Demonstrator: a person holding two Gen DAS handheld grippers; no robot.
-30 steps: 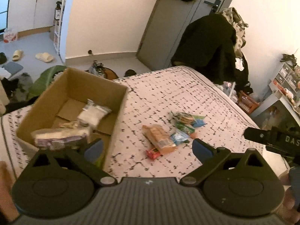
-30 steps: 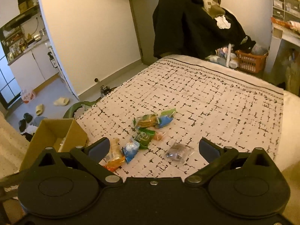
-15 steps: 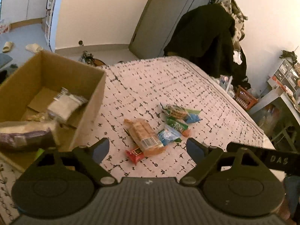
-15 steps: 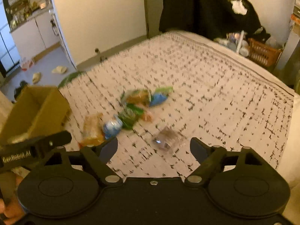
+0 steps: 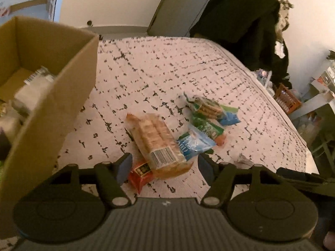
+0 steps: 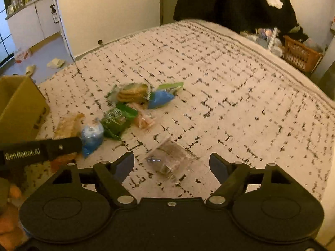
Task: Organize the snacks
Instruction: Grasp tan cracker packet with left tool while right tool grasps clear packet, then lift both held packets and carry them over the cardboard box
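On the patterned bed cover lie several snack packets. My left gripper hangs low over the near end of a clear cracker pack and a red packet. Its jaws are closing with both packets between them, and the pads do not press. A blue-white packet, a green packet and a cookie pack lie just beyond. The open cardboard box stands to the left with packets inside. My right gripper stands open around a small clear bag of dark pieces, not touching it.
Dark coats hang past the bed's far end. An orange basket sits on the floor at the right. Slippers lie on the floor beyond the bed's left edge. The left gripper's body reaches into the right wrist view.
Both grippers have dropped toward the bed and closer to the snacks, and both pairs of jaws have narrowed. The box has slid to the left edge of the left wrist view.
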